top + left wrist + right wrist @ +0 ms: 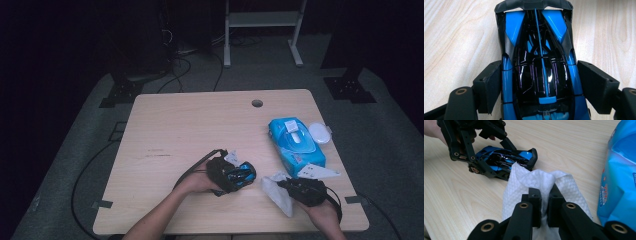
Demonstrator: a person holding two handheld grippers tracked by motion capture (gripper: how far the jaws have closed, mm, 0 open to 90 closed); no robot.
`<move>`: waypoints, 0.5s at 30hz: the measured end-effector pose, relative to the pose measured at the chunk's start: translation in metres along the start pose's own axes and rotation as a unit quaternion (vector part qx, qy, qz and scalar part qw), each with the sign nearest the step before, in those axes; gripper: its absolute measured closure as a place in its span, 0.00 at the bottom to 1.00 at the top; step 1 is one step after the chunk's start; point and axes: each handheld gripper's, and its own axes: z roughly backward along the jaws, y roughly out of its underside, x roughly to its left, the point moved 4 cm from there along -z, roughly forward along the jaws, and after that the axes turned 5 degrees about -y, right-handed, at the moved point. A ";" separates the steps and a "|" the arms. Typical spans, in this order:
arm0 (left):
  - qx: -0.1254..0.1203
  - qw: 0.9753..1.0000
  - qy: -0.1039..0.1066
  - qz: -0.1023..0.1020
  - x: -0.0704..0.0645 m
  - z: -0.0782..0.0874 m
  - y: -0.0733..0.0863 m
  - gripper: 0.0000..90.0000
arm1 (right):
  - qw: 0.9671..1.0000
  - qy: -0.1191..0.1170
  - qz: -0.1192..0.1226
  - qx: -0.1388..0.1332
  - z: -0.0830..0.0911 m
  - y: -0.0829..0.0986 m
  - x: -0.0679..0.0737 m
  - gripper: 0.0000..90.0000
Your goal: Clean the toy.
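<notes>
A blue and black toy car (pixel 241 173) (pixel 539 65) (pixel 504 160) lies on the wooden table (pixel 185 130). My left gripper (pixel 227 175) (pixel 539 82) is shut on the car, one pad on each flank. My right gripper (pixel 295 189) (pixel 545 200) is shut on a white wet wipe (pixel 277 192) (pixel 541 182), whose free edge hangs close to the car's near end. In the right gripper view the left gripper (pixel 496 153) sits over the car, with a hand behind it.
A blue pack of wet wipes (pixel 296 146) (pixel 621 177) lies at the table's right side, its lid open, with a white oval lid piece (pixel 320 133) beside it. A cable hole (pixel 257 103) sits near the far edge. Cables run on the floor beyond.
</notes>
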 end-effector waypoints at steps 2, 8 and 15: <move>-0.001 1.000 -0.001 -0.002 0.000 0.000 -0.001 0.27 | 1.000 -0.001 -0.004 -0.001 0.000 0.002 -0.001 0.93; -0.001 1.000 0.005 0.001 0.001 -0.002 -0.001 0.26 | 1.000 -0.004 -0.001 0.002 -0.002 0.003 0.002 0.93; -0.003 1.000 -0.004 -0.006 0.000 0.000 -0.002 0.29 | 1.000 0.004 -0.010 0.000 0.004 0.008 -0.003 0.93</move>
